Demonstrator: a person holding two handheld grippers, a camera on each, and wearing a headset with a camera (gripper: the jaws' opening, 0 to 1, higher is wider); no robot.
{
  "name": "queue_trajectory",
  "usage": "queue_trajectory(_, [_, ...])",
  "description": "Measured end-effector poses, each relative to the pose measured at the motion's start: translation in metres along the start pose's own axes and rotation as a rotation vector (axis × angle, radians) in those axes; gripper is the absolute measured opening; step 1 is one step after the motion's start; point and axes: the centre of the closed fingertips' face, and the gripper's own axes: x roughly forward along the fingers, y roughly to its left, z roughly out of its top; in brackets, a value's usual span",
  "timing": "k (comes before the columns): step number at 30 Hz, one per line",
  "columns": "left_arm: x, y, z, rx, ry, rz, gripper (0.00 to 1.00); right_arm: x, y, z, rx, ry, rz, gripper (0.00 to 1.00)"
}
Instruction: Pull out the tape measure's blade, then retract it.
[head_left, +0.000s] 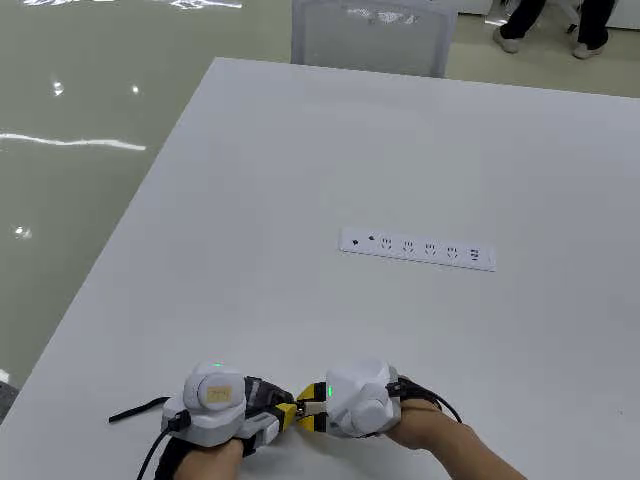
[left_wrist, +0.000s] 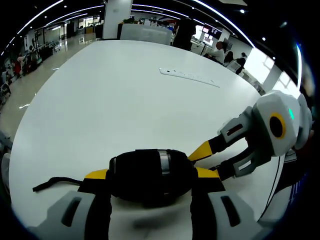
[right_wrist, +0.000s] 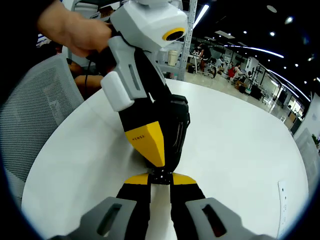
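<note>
A black tape measure (left_wrist: 150, 175) lies on the white table (head_left: 300, 200), and my left gripper (left_wrist: 152, 175) is shut on its case from both sides. Its black wrist strap (left_wrist: 50, 182) trails off to the left. In the head view the case (head_left: 263, 392) sits between the left gripper (head_left: 285, 410) and the right gripper (head_left: 312, 408) at the table's near edge. My right gripper (right_wrist: 160, 178) has its yellow tips closed on the small black blade tip (right_wrist: 160, 174), right against the case (right_wrist: 176, 127). No length of blade shows between tip and case.
A white power strip (head_left: 417, 249) lies mid-table, well beyond the grippers. A grey mesh chair (head_left: 370, 35) stands at the far edge, and another mesh chair (right_wrist: 30, 125) is beside the near edge. A person's legs (head_left: 555, 25) show at the far right.
</note>
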Motion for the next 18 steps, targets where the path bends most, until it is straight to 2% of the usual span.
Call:
queue_trajectory(14, [-0.0021,0.0045,-0.0007,-0.019,-0.003,-0.001,0.61,0.0048,-0.0012,0.0048,-0.051,-0.016,-0.006,0.14])
queue_trajectory(18, [-0.0007,0.0019,-0.0001,-0.013,0.000,-0.004,0.61,0.0058,-0.0002,0.0037,-0.056,-0.023,-0.005,0.14])
